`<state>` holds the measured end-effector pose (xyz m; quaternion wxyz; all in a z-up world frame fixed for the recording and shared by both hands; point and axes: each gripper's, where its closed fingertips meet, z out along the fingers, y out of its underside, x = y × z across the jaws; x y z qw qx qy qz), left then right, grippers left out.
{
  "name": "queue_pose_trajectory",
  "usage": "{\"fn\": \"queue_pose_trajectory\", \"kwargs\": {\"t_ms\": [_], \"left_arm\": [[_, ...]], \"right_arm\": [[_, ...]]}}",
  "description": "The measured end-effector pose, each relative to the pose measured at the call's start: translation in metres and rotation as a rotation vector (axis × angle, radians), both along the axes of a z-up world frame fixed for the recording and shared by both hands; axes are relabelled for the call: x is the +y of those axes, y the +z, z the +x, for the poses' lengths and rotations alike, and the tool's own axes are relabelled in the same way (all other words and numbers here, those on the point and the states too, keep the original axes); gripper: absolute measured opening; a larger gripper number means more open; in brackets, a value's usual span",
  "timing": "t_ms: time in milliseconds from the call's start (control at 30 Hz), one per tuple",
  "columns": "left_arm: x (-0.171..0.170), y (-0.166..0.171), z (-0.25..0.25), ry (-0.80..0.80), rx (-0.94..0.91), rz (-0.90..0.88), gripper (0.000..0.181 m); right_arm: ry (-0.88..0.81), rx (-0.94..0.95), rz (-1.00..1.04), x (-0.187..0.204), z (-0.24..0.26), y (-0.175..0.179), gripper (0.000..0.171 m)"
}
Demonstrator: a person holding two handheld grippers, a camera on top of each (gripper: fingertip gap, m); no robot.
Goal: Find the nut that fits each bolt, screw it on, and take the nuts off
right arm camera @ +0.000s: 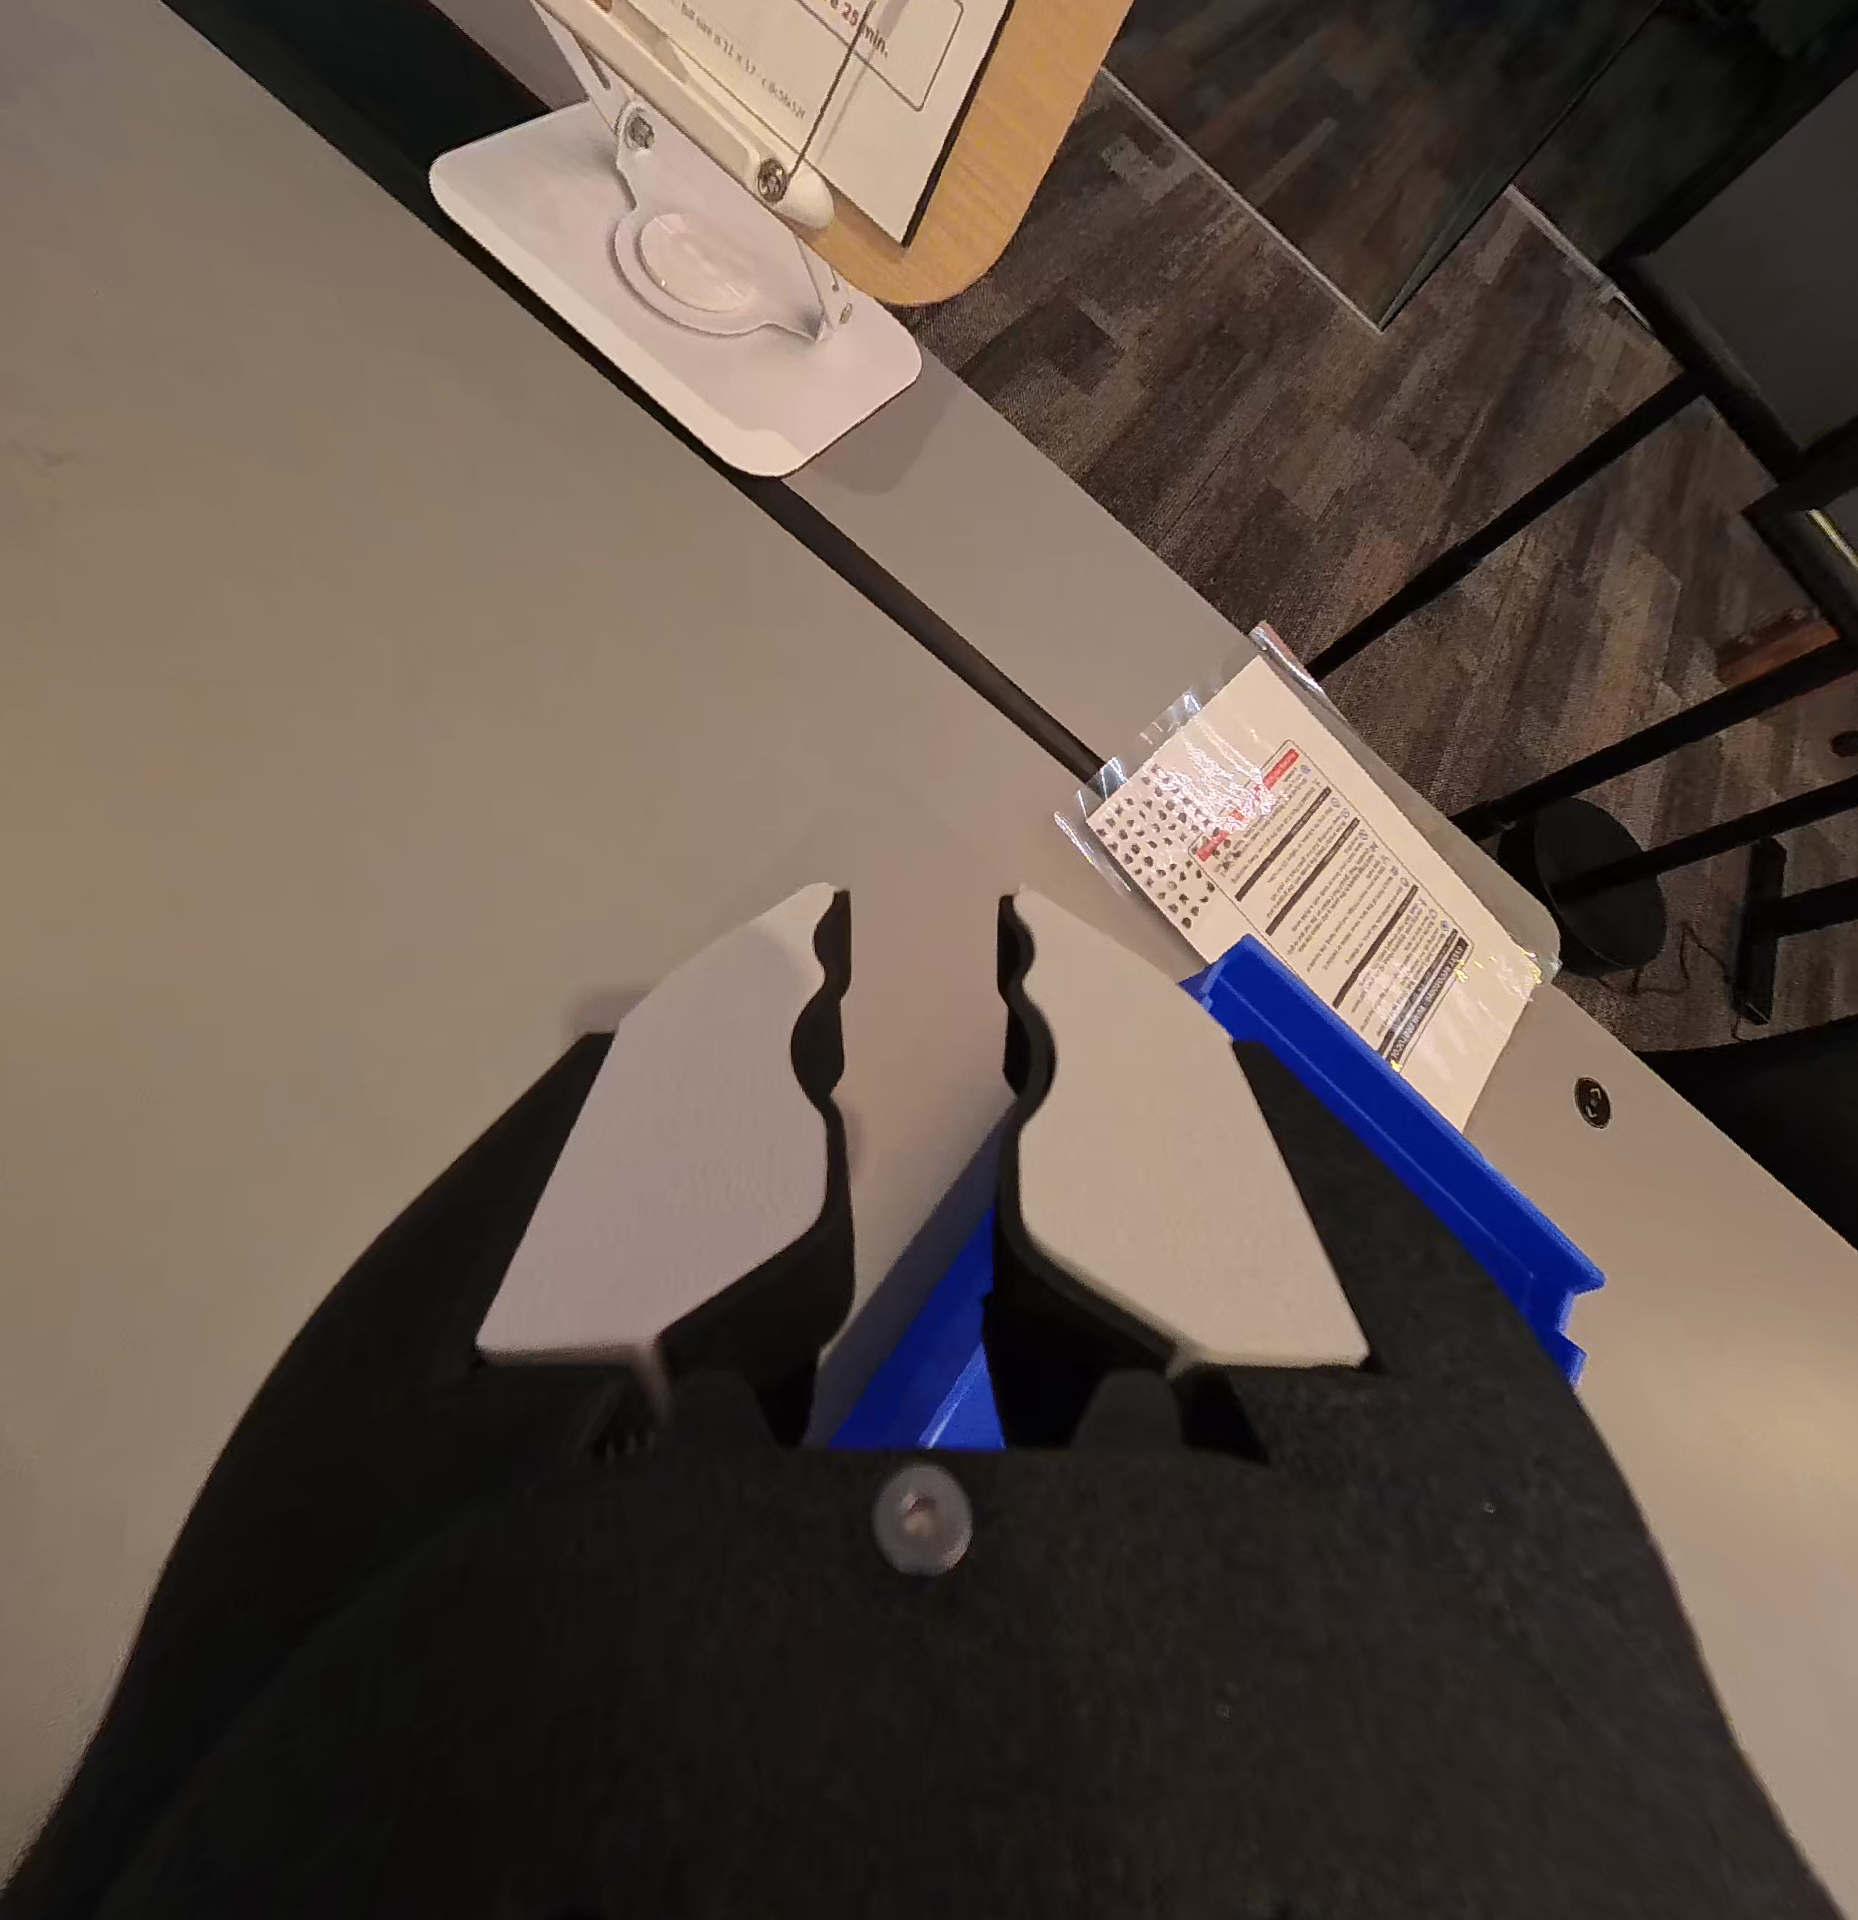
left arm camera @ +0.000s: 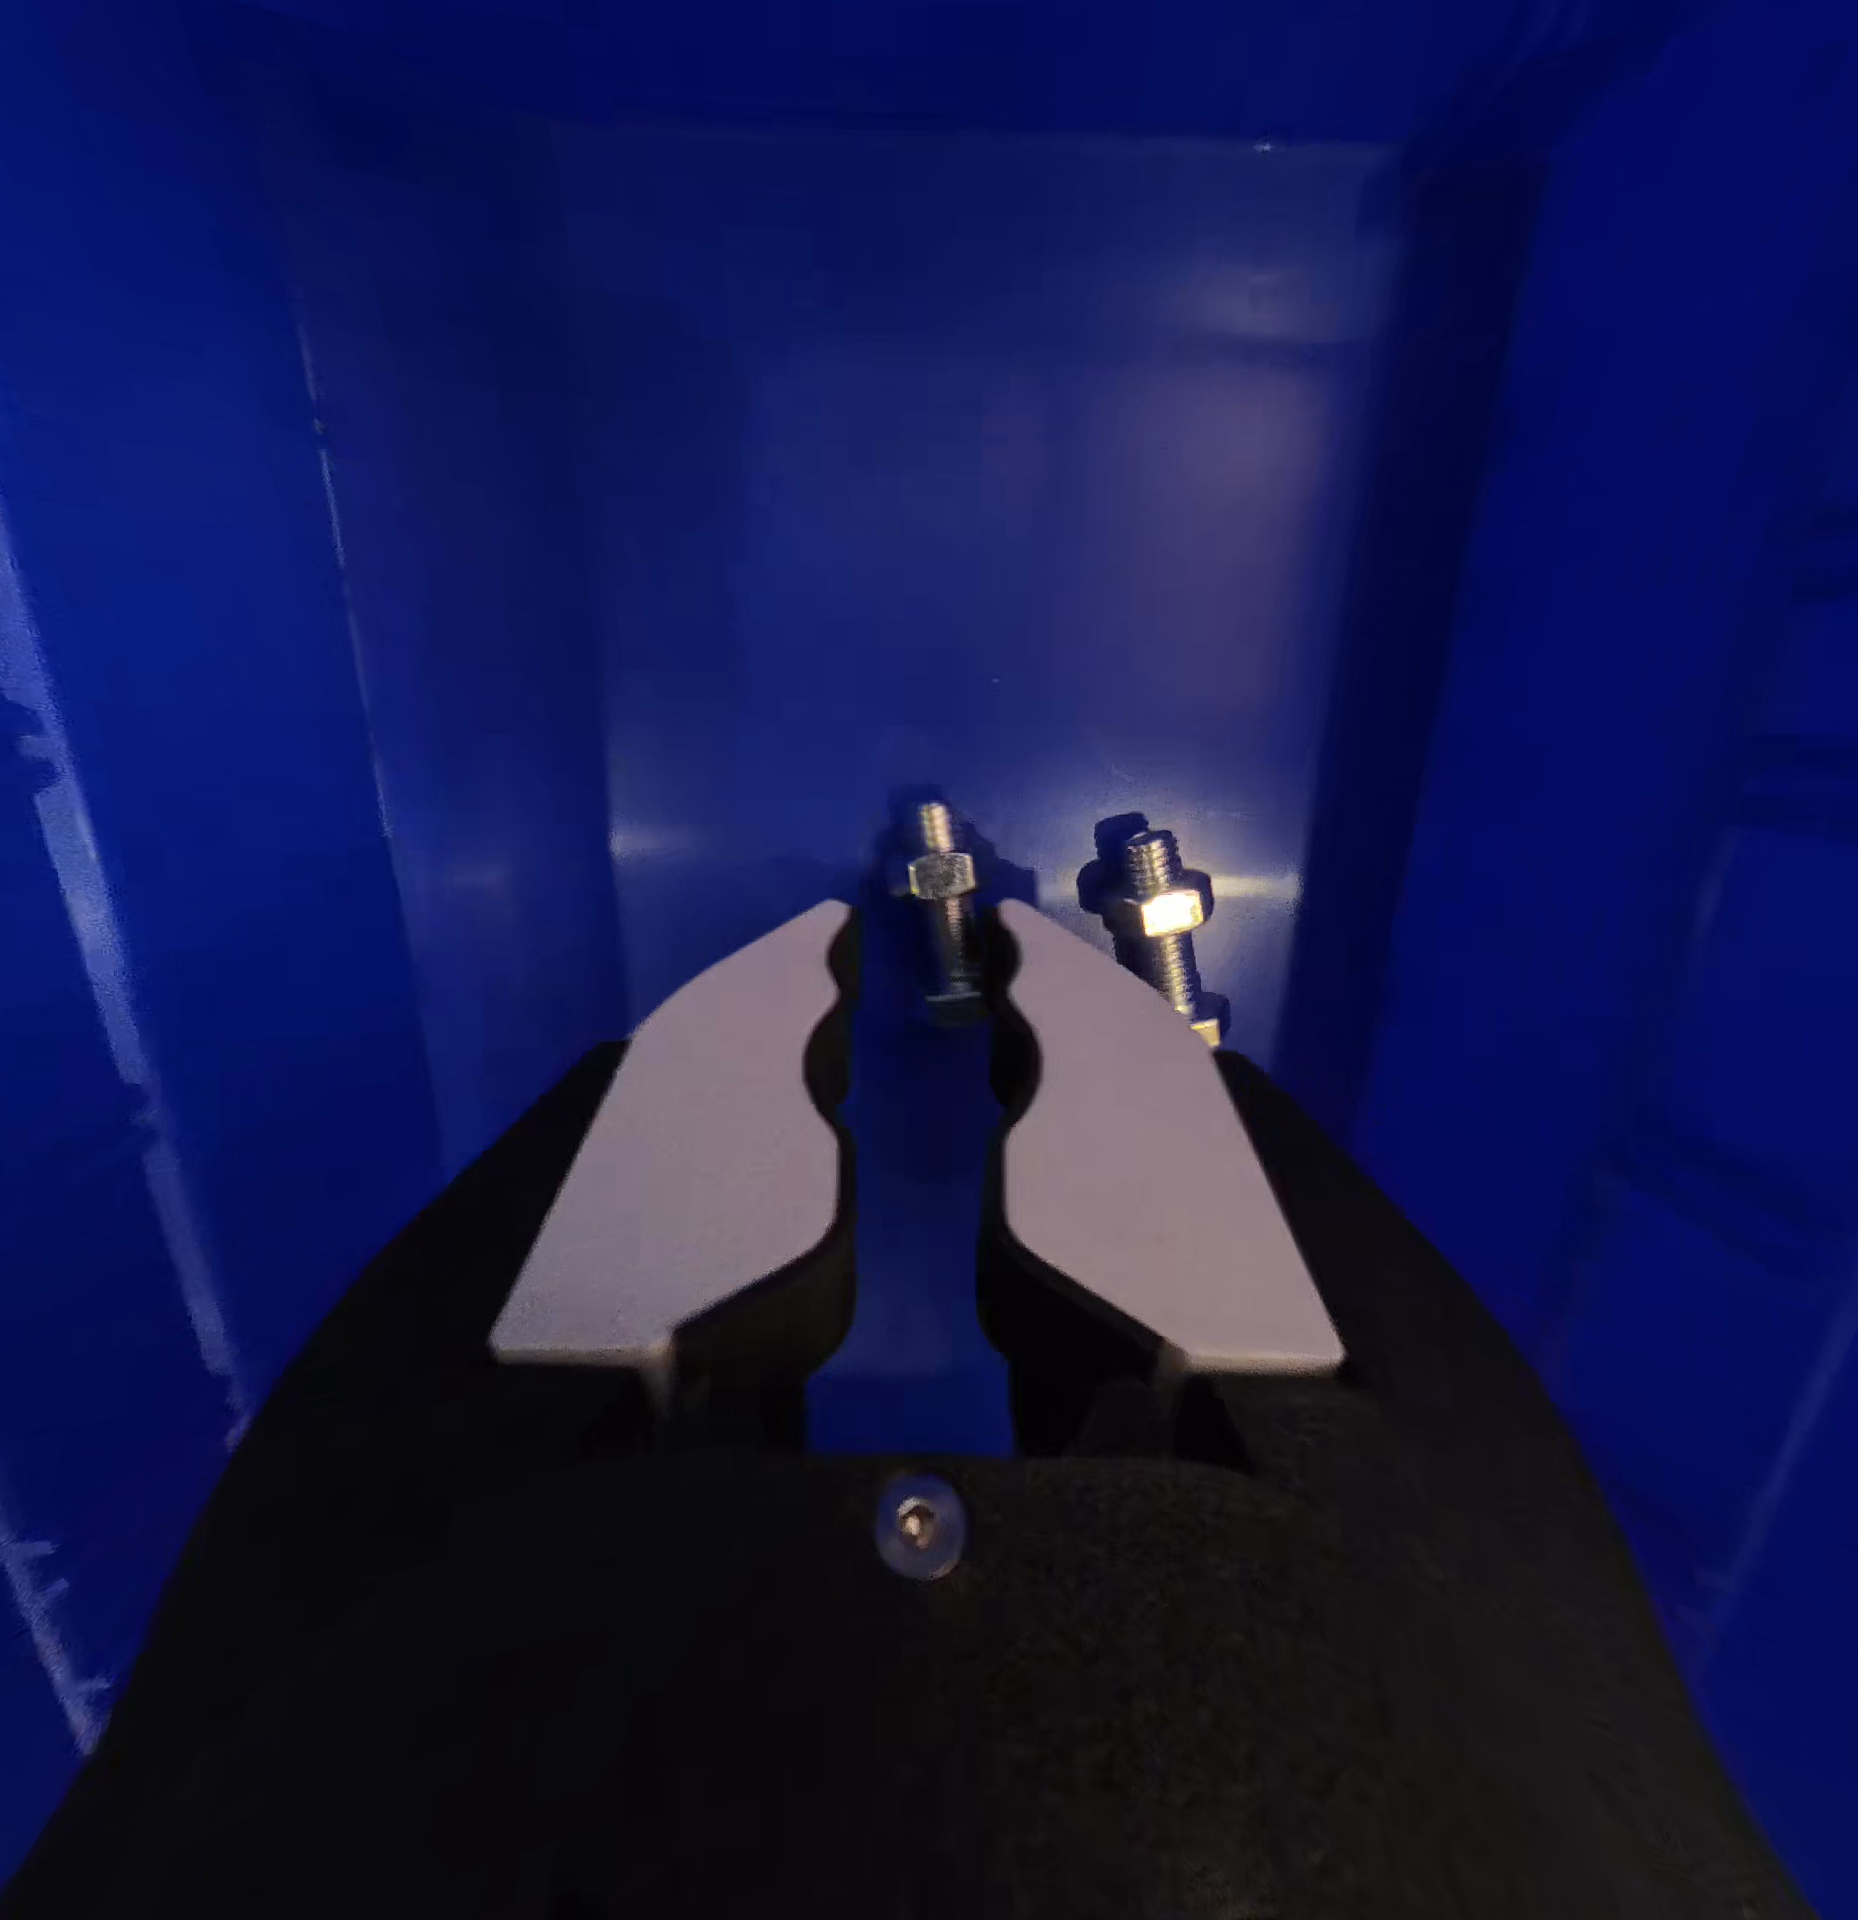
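In the left wrist view my left gripper [left arm camera: 925, 920] is deep inside a blue plastic bin [left arm camera: 904, 468], open. A steel bolt with a nut on its thread [left arm camera: 940, 914] lies on the bin floor between the fingertips; the fingers do not touch it. A second bolt with a nut [left arm camera: 1164, 914] lies just to the right, partly behind the right finger [left arm camera: 1122, 1122]. In the right wrist view my right gripper [right arm camera: 925, 904] is open and empty above the grey table [right arm camera: 333, 675], over the rim of the blue bin [right arm camera: 1403, 1132].
The bin walls close in on both sides of my left gripper. On the table stand a white stand with a sign [right arm camera: 696, 301] and a bagged printed sheet [right arm camera: 1309, 873] by the far edge. Beyond the edge are dark floor and black chair legs [right arm camera: 1590, 727].
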<state>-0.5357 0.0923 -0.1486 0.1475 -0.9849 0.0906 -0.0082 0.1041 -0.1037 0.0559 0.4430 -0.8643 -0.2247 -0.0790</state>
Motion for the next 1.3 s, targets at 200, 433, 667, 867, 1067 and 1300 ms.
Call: {"fn": "queue_pose_trajectory", "kwargs": {"t_ms": [200,433,667,867,1067,1300], "left_arm": [[0.002,0.012,0.000,-0.035,-0.077,0.036,0.009],[-0.010,0.152,0.089,-0.328,-0.475,0.468,0.009],[-0.165,0.262,0.311,-1.117,-1.106,0.678,0.009],[-0.228,0.232,0.385,-1.261,-1.189,0.590,0.009],[-0.237,0.237,0.390,-1.258,-1.264,0.609,0.009],[-0.245,0.235,0.391,-1.302,-1.246,0.608,0.009]], "right_arm": [[0.012,-0.033,0.001,0.000,0.003,-0.001,0.026],[0.246,0.068,0.097,0.006,-0.060,0.015,0.024],[0.852,0.580,0.282,-0.028,-0.219,0.057,0.024],[0.911,0.889,0.305,-0.035,-0.236,0.074,0.020],[0.933,0.860,0.241,-0.032,-0.251,0.055,0.016],[0.988,0.902,0.194,-0.038,-0.264,0.049,0.009]]}}
